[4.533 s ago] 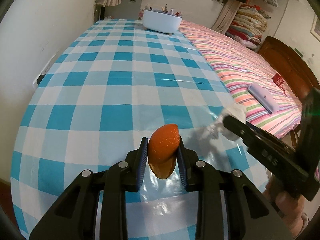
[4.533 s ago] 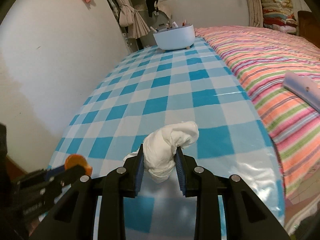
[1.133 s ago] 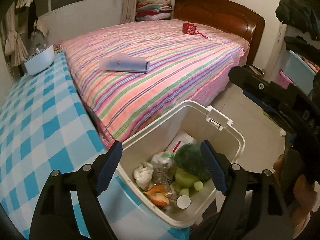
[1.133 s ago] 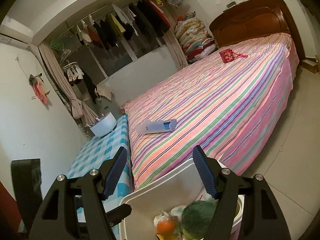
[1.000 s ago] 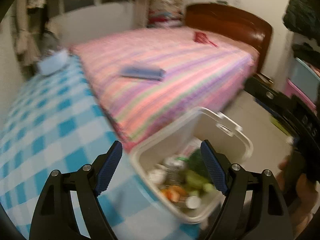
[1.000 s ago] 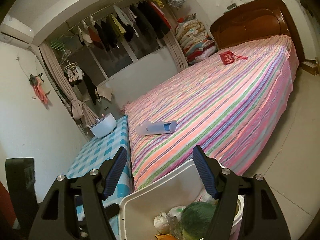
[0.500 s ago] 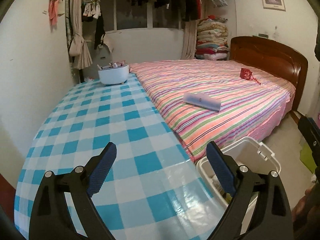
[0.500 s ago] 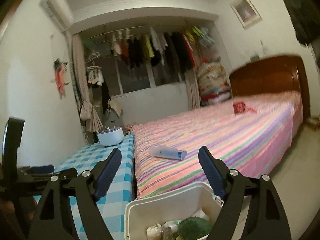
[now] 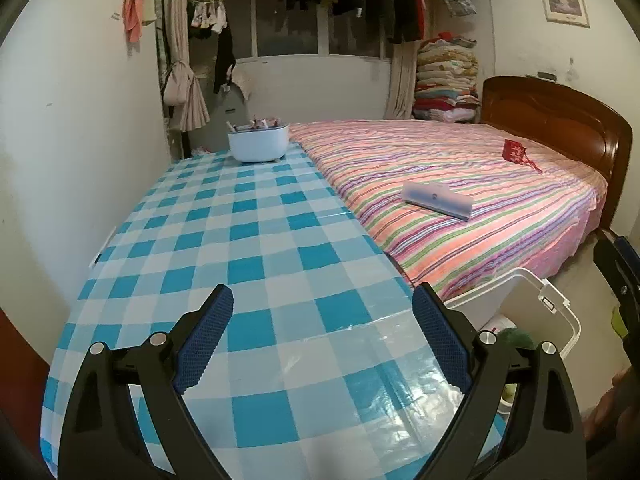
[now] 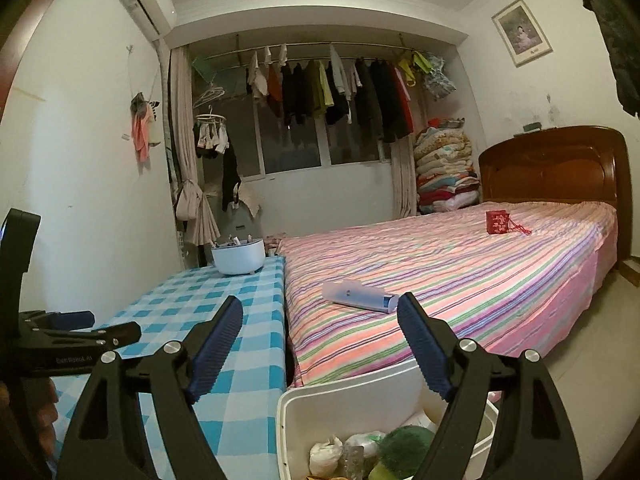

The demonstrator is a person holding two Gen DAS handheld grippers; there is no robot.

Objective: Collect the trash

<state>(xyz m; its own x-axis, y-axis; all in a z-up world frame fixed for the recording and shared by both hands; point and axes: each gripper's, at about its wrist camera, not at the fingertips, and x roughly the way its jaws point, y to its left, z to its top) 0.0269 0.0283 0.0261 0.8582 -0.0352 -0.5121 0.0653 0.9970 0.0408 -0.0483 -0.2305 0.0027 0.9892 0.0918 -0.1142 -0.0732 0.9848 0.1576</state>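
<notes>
Where the blue-and-white checked desk (image 9: 256, 240) ends at its near right corner, the white rectangular plastic trash bin (image 10: 344, 396) is set on the floor beside the striped bed (image 10: 460, 276), holding crumpled trash. The left tongs (image 9: 322, 336) are held wide open and empty over the desk; the right tongs (image 10: 320, 344) are spread empty above the bin.

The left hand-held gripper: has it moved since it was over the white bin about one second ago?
Yes. The left hand-held gripper has swung back over the checked table; the white bin now lies at its right, beside the table's edge.
</notes>
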